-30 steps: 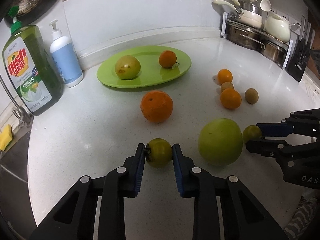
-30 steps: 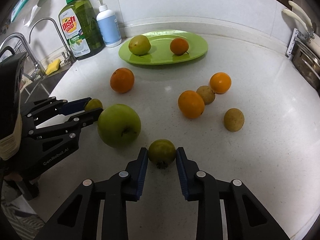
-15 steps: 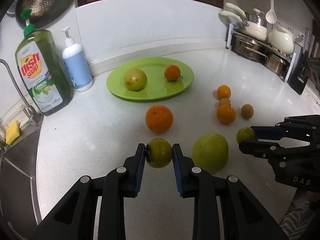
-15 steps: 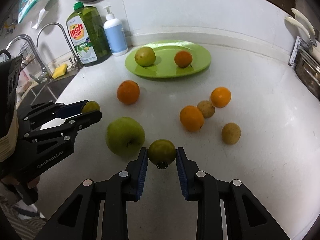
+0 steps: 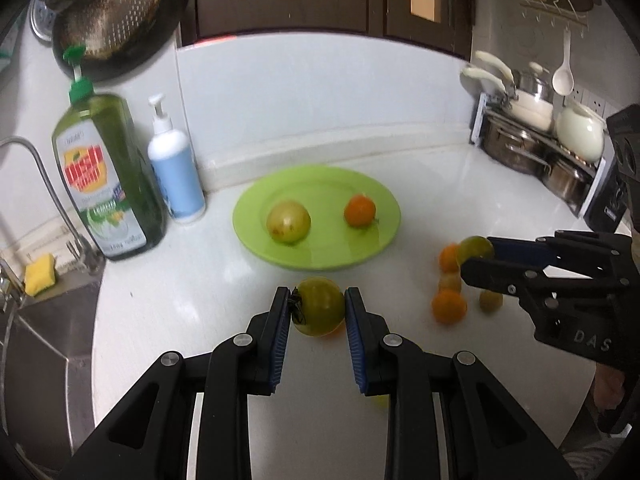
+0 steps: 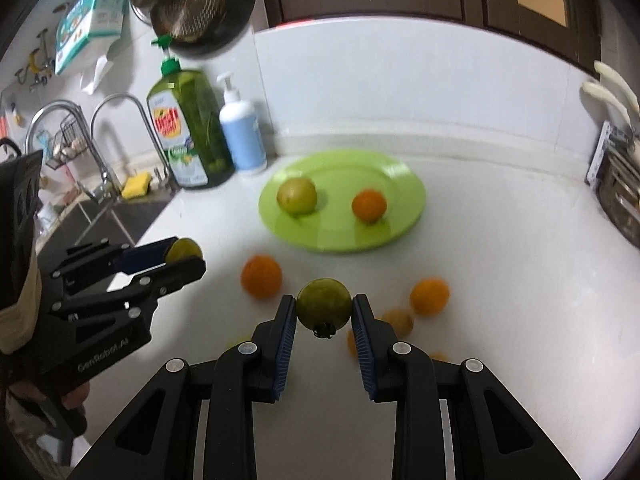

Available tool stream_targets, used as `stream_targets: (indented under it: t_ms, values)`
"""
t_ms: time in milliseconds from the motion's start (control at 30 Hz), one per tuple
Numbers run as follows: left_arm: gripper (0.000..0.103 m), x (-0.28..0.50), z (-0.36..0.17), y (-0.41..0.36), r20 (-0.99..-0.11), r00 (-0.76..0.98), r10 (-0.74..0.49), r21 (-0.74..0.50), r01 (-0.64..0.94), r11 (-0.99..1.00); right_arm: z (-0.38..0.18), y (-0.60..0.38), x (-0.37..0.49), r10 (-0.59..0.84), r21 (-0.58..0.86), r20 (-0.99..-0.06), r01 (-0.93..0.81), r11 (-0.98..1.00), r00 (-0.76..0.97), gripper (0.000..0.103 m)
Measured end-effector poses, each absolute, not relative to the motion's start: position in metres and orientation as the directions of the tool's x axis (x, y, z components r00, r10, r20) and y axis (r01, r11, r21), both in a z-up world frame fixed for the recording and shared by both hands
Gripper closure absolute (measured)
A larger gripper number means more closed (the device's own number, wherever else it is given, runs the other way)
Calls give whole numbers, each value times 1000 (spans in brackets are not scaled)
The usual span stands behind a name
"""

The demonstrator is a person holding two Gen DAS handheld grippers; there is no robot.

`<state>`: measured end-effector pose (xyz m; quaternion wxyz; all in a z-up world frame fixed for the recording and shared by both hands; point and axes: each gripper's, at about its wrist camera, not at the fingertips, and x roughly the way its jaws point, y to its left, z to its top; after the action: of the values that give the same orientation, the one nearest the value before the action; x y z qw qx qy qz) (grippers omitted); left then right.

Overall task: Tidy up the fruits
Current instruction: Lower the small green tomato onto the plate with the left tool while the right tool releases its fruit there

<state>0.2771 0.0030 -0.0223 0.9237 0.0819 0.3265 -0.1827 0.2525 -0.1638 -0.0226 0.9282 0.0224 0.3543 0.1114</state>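
My left gripper (image 5: 318,308) is shut on a small green fruit (image 5: 318,306), held above the white counter. In the right wrist view that same gripper (image 6: 182,256) shows at the left with its fruit (image 6: 183,250). My right gripper (image 6: 324,312) is shut on another small green fruit (image 6: 323,305); the left wrist view shows it (image 5: 476,254) at the right. A green plate (image 5: 320,256) farther back holds a yellow-green fruit (image 5: 289,221) and a small orange (image 5: 360,210). Loose oranges (image 6: 261,276) and brownish fruits (image 6: 398,320) lie on the counter below.
A green dish soap bottle (image 5: 106,172) and a white pump bottle (image 5: 176,172) stand at the back left beside the sink and faucet (image 6: 120,140). A rack of pots (image 5: 536,140) stands at the back right. A yellow sponge (image 5: 38,274) lies by the sink.
Both grippers rose from the counter with their green fruits held. The loose fruits and the big green apple now lie lower, the apple mostly hidden behind the fingers.
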Motion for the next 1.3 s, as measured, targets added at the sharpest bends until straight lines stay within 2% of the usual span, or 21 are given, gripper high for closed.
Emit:
stream_targets:
  t_ms: [300,633,867,1100,1300]
  values:
    - [75,306,0,-1,-585,765,-271,63,375,925,-5,-169,295,254,135,-630,-218,967,734,73]
    - [75,352,5,-8,-590,765,-259,101,388,916,2,-173,351,235,130,-642,-199,971,729,73]
    - [76,395,6,-14,-620,741,-258,114,410,905,-8,-177,395,234,153,-675,-177,972,699,73]
    - [76,435,-6,-25,-688,679,-255,105,440,892,-26,-183,436,244,184,-719,-160,970,651,73]
    - [76,466,-23,-33,-752,603,-267,41,447,894,-48,-188,461,253,221,-771,-127,967,585,73]
